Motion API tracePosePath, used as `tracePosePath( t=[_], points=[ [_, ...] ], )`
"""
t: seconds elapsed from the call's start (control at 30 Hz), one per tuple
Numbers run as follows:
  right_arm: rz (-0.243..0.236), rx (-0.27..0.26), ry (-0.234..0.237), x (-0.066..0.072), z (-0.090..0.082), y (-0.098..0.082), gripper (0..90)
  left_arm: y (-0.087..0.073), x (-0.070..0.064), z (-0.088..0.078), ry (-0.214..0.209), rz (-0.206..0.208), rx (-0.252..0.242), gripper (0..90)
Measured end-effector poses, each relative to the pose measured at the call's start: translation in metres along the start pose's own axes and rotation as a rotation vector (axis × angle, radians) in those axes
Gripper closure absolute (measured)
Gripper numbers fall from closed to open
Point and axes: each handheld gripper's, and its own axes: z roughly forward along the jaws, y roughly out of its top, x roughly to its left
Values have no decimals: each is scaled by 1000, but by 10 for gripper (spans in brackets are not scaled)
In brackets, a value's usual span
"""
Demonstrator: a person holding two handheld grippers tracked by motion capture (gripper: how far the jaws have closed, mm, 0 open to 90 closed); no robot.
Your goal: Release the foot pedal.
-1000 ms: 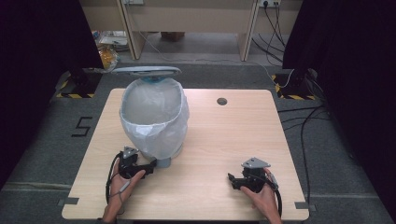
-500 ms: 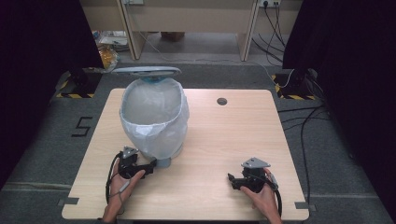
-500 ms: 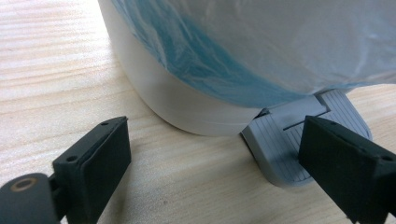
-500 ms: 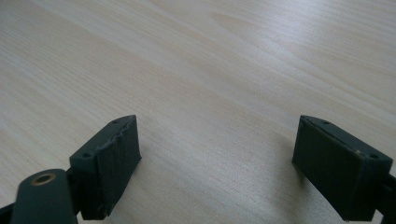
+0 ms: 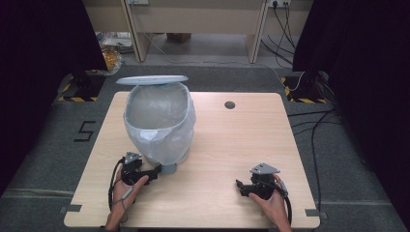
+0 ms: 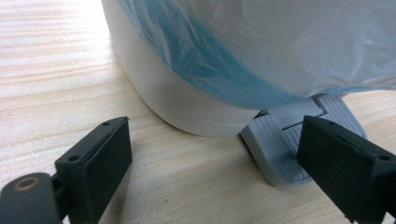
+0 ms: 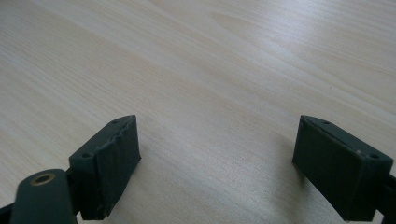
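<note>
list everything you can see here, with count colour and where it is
pedal bin: 1, white body, left half of the table, lid raised at the back
bin liner: 1, pale translucent blue-white, inside the bin and folded down over its rim
pedal: 1, grey ribbed, at the bin's base on the near side
table: 1, light wood, centre, with a dark round hole near its far edge
floor marking: 1, black figure 5, on the grey floor left of the table
cables: several, black, on the floor to the right
left gripper: 1, black, jaws open, right at the pedal
right gripper: 1, black, jaws open, low over bare table, near right
</note>
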Motion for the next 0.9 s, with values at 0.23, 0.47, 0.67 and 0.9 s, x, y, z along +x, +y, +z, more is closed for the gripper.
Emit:
tracePosePath(
  t=[0.23,0.47,0.67,0.9],
  points=[
    [0,0,0,0,0,0,145,0,0,0,1,-2,-2,93],
    [0,2,0,0,0,0,144,-1,-1,-1,7,3,-5,91],
    [0,2,0,0,0,0,144,-1,-3,-2,21,14,-5,88],
    [0,0,0,0,0,0,140,1,-4,-3,30,21,1,86]
  ],
)
